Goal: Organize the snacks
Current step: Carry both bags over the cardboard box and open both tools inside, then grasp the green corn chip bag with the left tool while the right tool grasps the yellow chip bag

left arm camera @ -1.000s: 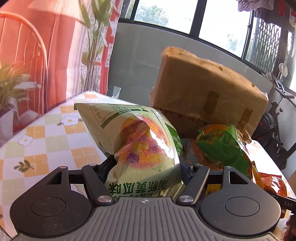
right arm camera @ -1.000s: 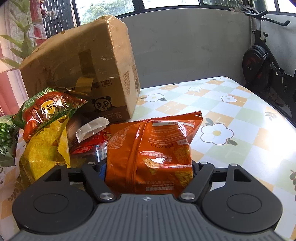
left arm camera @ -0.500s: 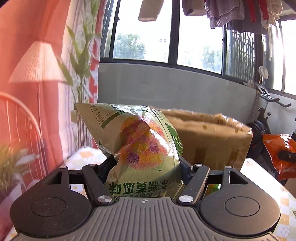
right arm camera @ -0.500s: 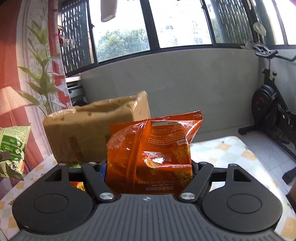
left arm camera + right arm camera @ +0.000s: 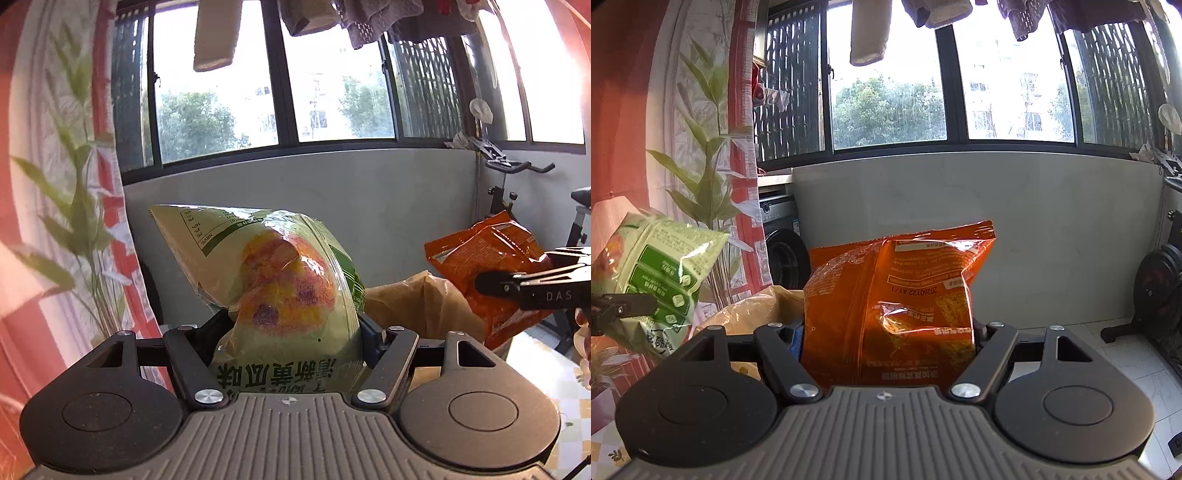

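My left gripper [image 5: 291, 328] is shut on a pale green snack bag [image 5: 273, 280] and holds it high in the air; the bag also shows at the left of the right wrist view [image 5: 661, 273]. My right gripper [image 5: 886, 332] is shut on an orange snack bag [image 5: 897, 302], also raised; that bag shows at the right of the left wrist view [image 5: 491, 266], with the right gripper's finger [image 5: 532, 286] on it. The brown cardboard box [image 5: 421, 306] lies below and beyond both bags; only its top rim shows, also in the right wrist view [image 5: 757, 310].
A grey low wall [image 5: 997, 229] and windows stand behind. A plant and red-white curtain [image 5: 713, 177] are at the left. An exercise bike [image 5: 517, 177] stands at the right. A washing machine [image 5: 783, 243] is behind the box. The checked tablecloth [image 5: 576, 398] shows at the lower right.
Both grippers have lifted their bags well above the table and tilted up. The snack pile has dropped out of view; the box now sits low behind the bags.
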A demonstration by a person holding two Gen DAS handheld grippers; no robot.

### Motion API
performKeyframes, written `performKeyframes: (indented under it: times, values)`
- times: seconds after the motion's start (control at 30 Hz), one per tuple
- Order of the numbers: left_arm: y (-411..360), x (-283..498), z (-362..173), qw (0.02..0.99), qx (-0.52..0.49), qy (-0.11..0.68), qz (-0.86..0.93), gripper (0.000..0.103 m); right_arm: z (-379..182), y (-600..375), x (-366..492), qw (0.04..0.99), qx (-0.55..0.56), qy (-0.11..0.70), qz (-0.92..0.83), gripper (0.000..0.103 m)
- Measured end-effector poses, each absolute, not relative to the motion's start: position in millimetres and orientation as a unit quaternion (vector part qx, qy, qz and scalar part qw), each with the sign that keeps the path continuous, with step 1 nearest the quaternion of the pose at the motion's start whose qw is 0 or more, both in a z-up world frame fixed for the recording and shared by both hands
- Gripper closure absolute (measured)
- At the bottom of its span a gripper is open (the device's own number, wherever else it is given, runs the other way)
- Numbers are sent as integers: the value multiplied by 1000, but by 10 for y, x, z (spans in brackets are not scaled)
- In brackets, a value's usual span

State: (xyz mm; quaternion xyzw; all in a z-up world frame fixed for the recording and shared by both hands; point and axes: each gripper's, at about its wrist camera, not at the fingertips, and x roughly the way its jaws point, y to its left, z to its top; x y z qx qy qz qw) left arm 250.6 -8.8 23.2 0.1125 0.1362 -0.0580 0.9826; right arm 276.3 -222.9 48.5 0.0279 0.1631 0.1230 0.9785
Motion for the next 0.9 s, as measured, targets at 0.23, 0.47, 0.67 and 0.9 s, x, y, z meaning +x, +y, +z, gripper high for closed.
performKeyframes:
  times: [0.23,0.47,0.67,0.9]
  values:
    - [-417,3264,87,965,188,179,-44,30,299,-1842,3168,979,5,174,106,28]
    - [-278,3403,-170,963,119,236,-59,14,132,-1746,3397,970,1,221,97,16]
    - [-4,3260,-119,969,63,232,-61,13,169,-1830,3280,971,12,216,105,10]
    - [174,2842,-38,974,29,214,-61,13,298,-1957,2886,972,28,190,139,10]
